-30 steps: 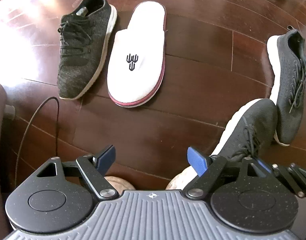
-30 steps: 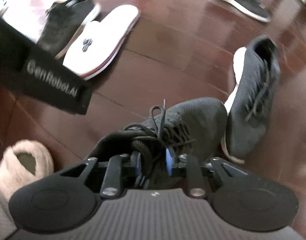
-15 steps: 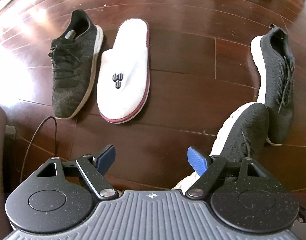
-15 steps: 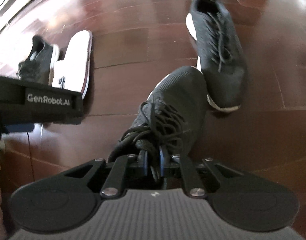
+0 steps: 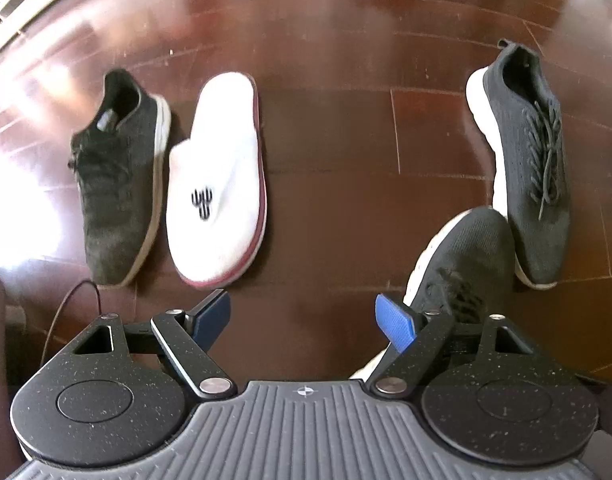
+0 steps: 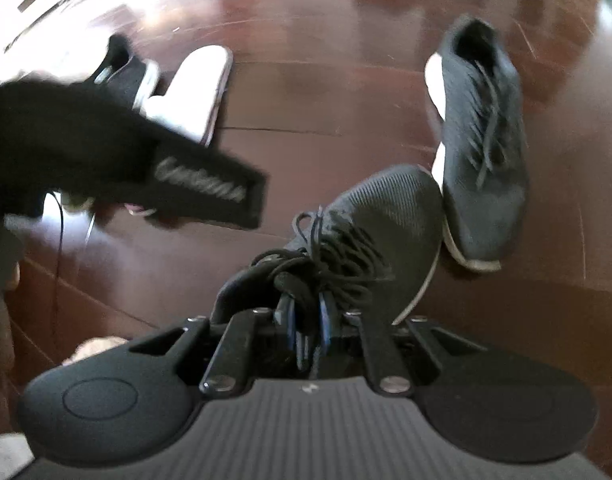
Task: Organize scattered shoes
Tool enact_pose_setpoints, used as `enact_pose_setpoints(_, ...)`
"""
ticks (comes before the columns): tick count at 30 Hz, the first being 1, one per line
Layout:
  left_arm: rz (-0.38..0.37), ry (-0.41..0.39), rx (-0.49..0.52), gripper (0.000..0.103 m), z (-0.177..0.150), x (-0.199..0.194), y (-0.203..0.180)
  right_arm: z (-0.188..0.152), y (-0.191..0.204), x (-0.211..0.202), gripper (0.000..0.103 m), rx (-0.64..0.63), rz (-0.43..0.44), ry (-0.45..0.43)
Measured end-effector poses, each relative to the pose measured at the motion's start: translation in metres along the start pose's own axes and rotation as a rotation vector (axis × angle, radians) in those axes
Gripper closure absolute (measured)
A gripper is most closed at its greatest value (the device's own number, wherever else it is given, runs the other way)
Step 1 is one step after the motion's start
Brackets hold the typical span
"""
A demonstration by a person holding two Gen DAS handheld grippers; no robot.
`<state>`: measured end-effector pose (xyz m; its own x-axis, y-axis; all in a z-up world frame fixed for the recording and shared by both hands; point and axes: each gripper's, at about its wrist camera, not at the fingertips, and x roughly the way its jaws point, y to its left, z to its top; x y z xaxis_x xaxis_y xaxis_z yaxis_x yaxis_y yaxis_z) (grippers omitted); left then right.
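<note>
Clearly my right tool (image 6: pixel 307 322) pinches the soft, light black knit sneaker (image 6: pixel 369 232) by its laces and tongue; my left tool (image 5: pixel 304 320) gapes empty.

We see a dark reddish-brown wooden floor (image 5: pixel 325 128) with a glossy sheen. On it lies a black knit sneaker (image 5: pixel 118 176) with a white sole, and beside it a white slipper (image 5: pixel 218 176) edged in maroon, with a small black emblem on its top. Our right gripper (image 6: pixel 307 326), black with blue pads, pinches a black sneaker with black laces (image 6: pixel 365 232) and a white sole. The charcoal sneaker (image 5: pixel 529 168) has grey laces. Our left gripper (image 5: pixel 302 320) is speckled black, its pads (image 5: pixel 393 322) blue.
</note>
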<state>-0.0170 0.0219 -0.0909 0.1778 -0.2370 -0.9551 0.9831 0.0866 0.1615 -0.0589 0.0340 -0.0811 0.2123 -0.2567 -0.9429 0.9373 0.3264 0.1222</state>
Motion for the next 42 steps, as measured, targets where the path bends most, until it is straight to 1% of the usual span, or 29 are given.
enact_pose_setpoints(1, 0.002, -0.002, 0.001, 0.019, 0.001, 0.000, 0.000, 0.001, 0.003, 0.002, 0.084, -0.037, -0.005, -0.001)
enact_pose_setpoints(3, 0.015, -0.006, 0.008, 0.019, 0.004, 0.002, 0.001, 0.002, 0.008, 0.006, 0.080, -0.098, -0.018, 0.003)
enact_pose_setpoints(5, 0.020, -0.005, 0.014, 0.019, 0.005, 0.003, 0.002, 0.000, 0.014, 0.008, 0.078, -0.167, -0.041, 0.005)
enact_pose_setpoints(7, 0.025, 0.000, 0.017, 0.019, 0.006, 0.005, 0.004, -0.002, 0.019, 0.010, 0.072, -0.231, -0.064, 0.005)
enact_pose_setpoints(8, 0.024, 0.002, 0.015, 0.019, 0.007, 0.006, 0.005, -0.003, 0.020, 0.011, 0.067, -0.262, -0.078, 0.003)
enact_pose_setpoints(9, 0.023, 0.004, 0.013, 0.019, 0.007, 0.007, 0.006, -0.003, 0.021, 0.013, 0.064, -0.289, -0.089, 0.003)
enact_pose_setpoints(12, 0.021, 0.008, 0.016, 0.019, 0.009, 0.009, 0.007, -0.002, 0.019, 0.020, 0.062, -0.329, -0.088, 0.011)
enact_pose_setpoints(14, 0.024, 0.010, 0.014, 0.019, 0.011, 0.010, 0.008, 0.000, 0.016, 0.024, 0.063, -0.318, -0.065, 0.018)
enact_pose_setpoints(16, 0.024, 0.014, 0.010, 0.019, 0.012, 0.011, 0.009, 0.003, 0.012, 0.027, 0.067, -0.298, -0.053, 0.025)
enact_pose_setpoints(18, 0.026, 0.018, 0.006, 0.019, 0.014, 0.011, 0.010, 0.004, 0.012, 0.028, 0.074, -0.280, -0.052, 0.027)
enact_pose_setpoints(20, 0.024, 0.020, 0.000, 0.019, 0.015, 0.011, 0.011, 0.004, 0.012, 0.027, 0.076, -0.258, -0.056, 0.025)
enact_pose_setpoints(26, 0.028, 0.018, -0.005, 0.019, 0.015, 0.010, 0.013, 0.010, -0.002, 0.017, 0.085, -0.104, -0.042, 0.023)
enact_pose_setpoints(29, 0.026, 0.019, -0.008, 0.019, 0.015, 0.010, 0.014, 0.011, -0.001, 0.011, 0.086, -0.043, -0.046, 0.021)
enact_pose_setpoints(32, 0.020, 0.015, -0.008, 0.019, 0.015, 0.008, 0.014, 0.012, -0.006, 0.003, 0.087, 0.045, -0.050, 0.019)
enact_pose_setpoints(33, 0.016, 0.009, -0.004, 0.019, 0.016, 0.006, 0.013, 0.011, -0.011, -0.002, 0.088, 0.101, -0.051, 0.017)
enact_pose_setpoints(35, 0.010, 0.001, 0.002, 0.019, 0.017, 0.004, 0.012, 0.009, -0.016, -0.008, 0.088, 0.168, -0.053, 0.011)
enact_pose_setpoints(38, -0.003, -0.009, 0.015, 0.018, 0.018, 0.000, 0.009, 0.006, -0.023, -0.019, 0.090, 0.266, -0.044, 0.002)
enact_pose_setpoints(40, -0.006, -0.013, 0.022, 0.018, 0.018, -0.001, 0.008, 0.005, -0.023, -0.023, 0.091, 0.316, -0.036, -0.005)
enact_pose_setpoints(41, -0.010, -0.015, 0.027, 0.018, 0.018, -0.002, 0.007, 0.004, -0.022, -0.026, 0.094, 0.345, -0.028, -0.008)
enact_pose_setpoints(42, -0.014, -0.017, 0.032, 0.018, 0.018, -0.003, 0.006, 0.003, -0.022, -0.028, 0.094, 0.375, -0.021, -0.011)
